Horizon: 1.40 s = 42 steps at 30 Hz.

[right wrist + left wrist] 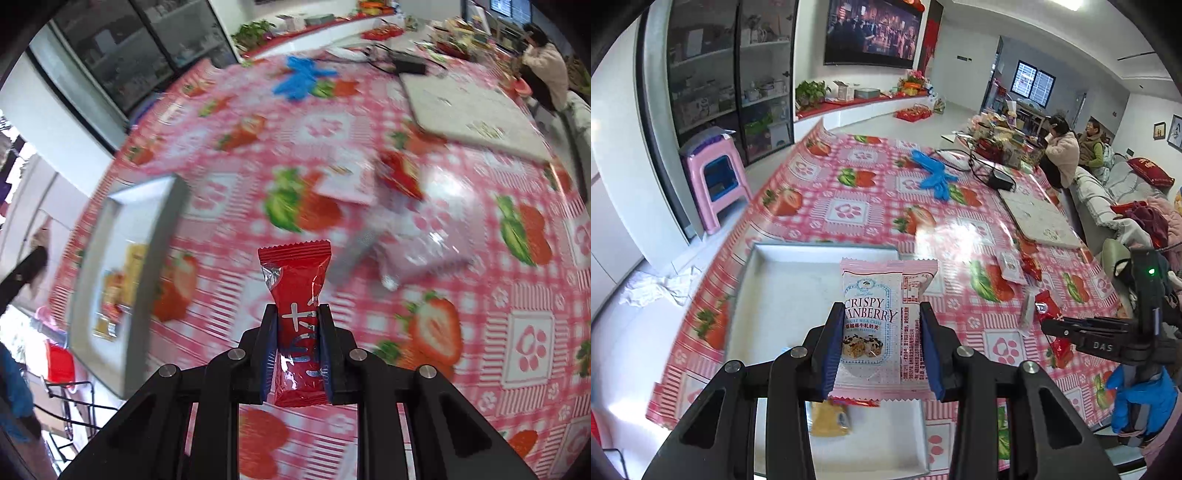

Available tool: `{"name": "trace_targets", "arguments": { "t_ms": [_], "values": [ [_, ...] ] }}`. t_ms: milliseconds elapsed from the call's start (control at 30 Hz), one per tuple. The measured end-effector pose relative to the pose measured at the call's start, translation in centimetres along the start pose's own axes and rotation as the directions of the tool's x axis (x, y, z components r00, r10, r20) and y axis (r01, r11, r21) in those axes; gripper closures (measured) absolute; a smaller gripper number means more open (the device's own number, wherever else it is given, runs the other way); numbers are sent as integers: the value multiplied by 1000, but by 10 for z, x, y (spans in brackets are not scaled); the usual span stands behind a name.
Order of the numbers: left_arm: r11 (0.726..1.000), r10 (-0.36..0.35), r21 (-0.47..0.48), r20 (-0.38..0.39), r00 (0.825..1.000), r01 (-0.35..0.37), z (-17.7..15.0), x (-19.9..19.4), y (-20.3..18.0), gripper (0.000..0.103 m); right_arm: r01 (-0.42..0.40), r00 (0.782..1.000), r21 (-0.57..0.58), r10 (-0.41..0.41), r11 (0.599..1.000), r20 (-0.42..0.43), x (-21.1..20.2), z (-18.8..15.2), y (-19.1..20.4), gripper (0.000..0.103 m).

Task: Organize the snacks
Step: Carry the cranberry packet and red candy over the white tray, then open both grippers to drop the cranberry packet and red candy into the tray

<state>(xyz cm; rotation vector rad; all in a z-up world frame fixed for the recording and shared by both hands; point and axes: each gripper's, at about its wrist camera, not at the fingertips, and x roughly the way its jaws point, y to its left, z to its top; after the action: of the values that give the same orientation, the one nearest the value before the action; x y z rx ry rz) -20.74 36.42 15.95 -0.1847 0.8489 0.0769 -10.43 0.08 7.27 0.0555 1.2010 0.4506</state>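
Note:
My left gripper (882, 314) is shut on a pink "Crispy Cranberry" snack packet (879, 325) and holds it above the white tray (768, 288). A yellow snack (829, 419) lies in the tray below. My right gripper (297, 314) is shut on a red snack packet (297, 295), lifted over the strawberry tablecloth; it also shows in the left wrist view (1049, 326), right of the tray. The tray (162, 229) appears at the left in the right wrist view, with several snacks in it. Loose pink and red packets (402, 221) lie on the cloth ahead.
Blue gloves (934, 173) and a black adapter with cables (1001, 181) lie far on the table. A white board (1041, 218) sits at the right. A pink stool (716, 181) stands left of the table. Two people (1071, 147) sit beyond.

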Motion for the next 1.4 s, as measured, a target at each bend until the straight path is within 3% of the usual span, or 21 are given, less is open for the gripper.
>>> {"name": "trace_targets", "arguments": {
  "t_ms": [200, 433, 633, 967, 1000, 1067, 1100, 1133, 1200, 1233, 1400],
  "values": [
    [999, 46, -27, 17, 999, -45, 9, -3, 30, 61, -106, 994, -80, 107, 991, 16, -1, 31, 66, 81],
    [995, 71, -68, -36, 997, -73, -5, 19, 59, 61, -172, 985, -152, 170, 973, -21, 23, 52, 128, 81],
    [992, 60, -101, -100, 993, -70, -17, 49, 77, 61, -189, 981, -206, 176, 960, -80, 57, 60, 171, 81],
    [990, 54, -121, -169, 984, -75, -27, 82, 90, 61, -202, 975, -239, 171, 950, -145, 96, 69, 199, 81],
    [990, 59, -118, -171, 984, -80, -28, 82, 91, 58, -203, 974, -240, 171, 949, -149, 98, 68, 201, 81],
    [989, 81, -108, -177, 981, -101, -30, 84, 90, 41, -203, 972, -243, 166, 949, -165, 104, 68, 203, 80],
    [988, 90, -105, -174, 981, -109, -31, 83, 90, 26, -204, 971, -243, 164, 948, -173, 106, 69, 204, 80],
    [988, 96, -105, -159, 983, -114, -31, 80, 89, 21, -204, 970, -243, 162, 948, -184, 109, 69, 205, 75],
    [989, 94, -100, -143, 985, -109, -29, 77, 89, 21, -204, 968, -240, 159, 949, -193, 111, 68, 204, 37],
    [990, 93, -94, -144, 985, -108, -28, 75, 87, 21, -195, 971, -237, 154, 952, -184, 110, 68, 202, 13],
    [990, 102, -80, -157, 982, -115, -22, 74, 75, 21, -157, 981, -227, 125, 961, -152, 100, 69, 187, 11]
  ]
}}
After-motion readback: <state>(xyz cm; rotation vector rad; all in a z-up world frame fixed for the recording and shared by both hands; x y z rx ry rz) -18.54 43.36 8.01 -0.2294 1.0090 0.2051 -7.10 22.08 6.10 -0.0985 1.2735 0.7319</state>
